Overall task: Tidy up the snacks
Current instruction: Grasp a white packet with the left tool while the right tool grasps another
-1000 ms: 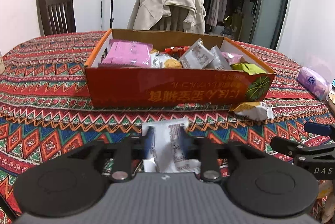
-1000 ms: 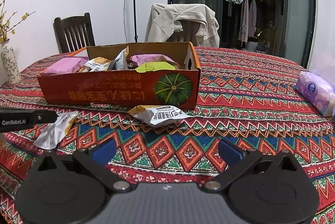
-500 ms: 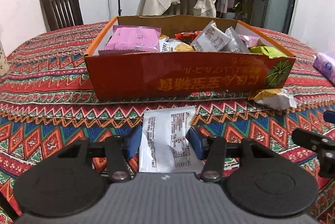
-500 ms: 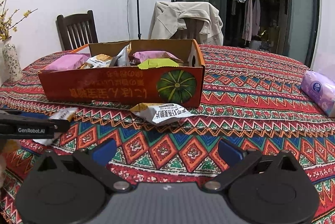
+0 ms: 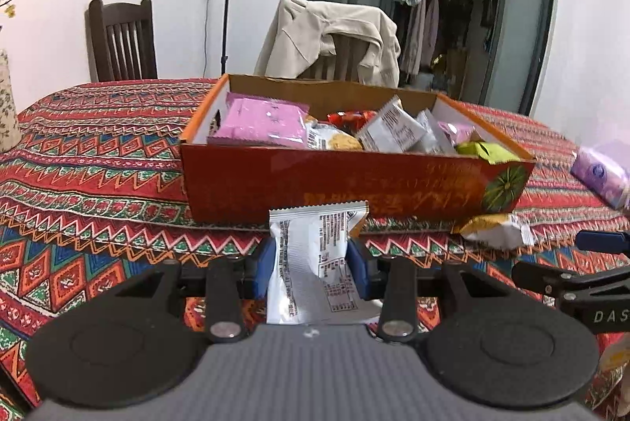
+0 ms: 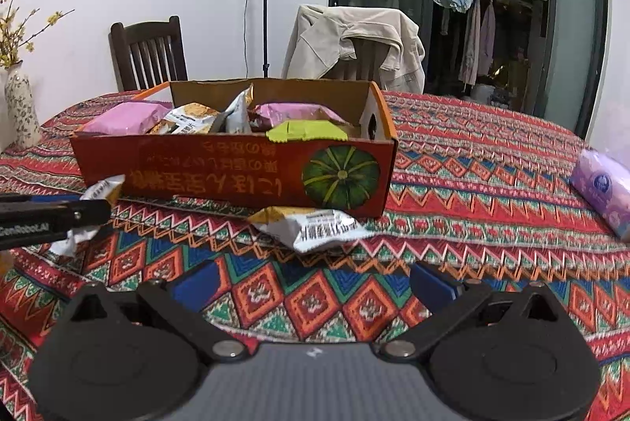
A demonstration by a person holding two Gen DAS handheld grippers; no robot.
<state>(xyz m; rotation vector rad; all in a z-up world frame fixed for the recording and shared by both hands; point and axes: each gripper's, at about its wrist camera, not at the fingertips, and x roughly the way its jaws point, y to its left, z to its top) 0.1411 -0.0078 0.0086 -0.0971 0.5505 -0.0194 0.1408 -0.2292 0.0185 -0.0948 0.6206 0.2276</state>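
My left gripper (image 5: 313,265) is shut on a white snack packet (image 5: 315,259) and holds it above the tablecloth, just in front of the orange cardboard box (image 5: 354,185). The box holds several snack packets. My right gripper (image 6: 313,283) is open and empty, low over the cloth. A white and yellow packet (image 6: 311,226) lies on the cloth ahead of it, against the box (image 6: 236,177) front near the pumpkin picture. The same packet shows in the left wrist view (image 5: 492,230). The left gripper with its packet (image 6: 94,208) shows at the left of the right wrist view.
A purple tissue pack (image 6: 602,189) lies on the table at the right. A patterned vase (image 6: 19,114) stands at the far left. Two chairs stand behind the table, one (image 6: 354,43) draped with a beige jacket.
My left gripper has closed on the white packet and lifted it off the cloth toward the box. My right gripper stays open and has drifted slightly closer to the packet by the box.
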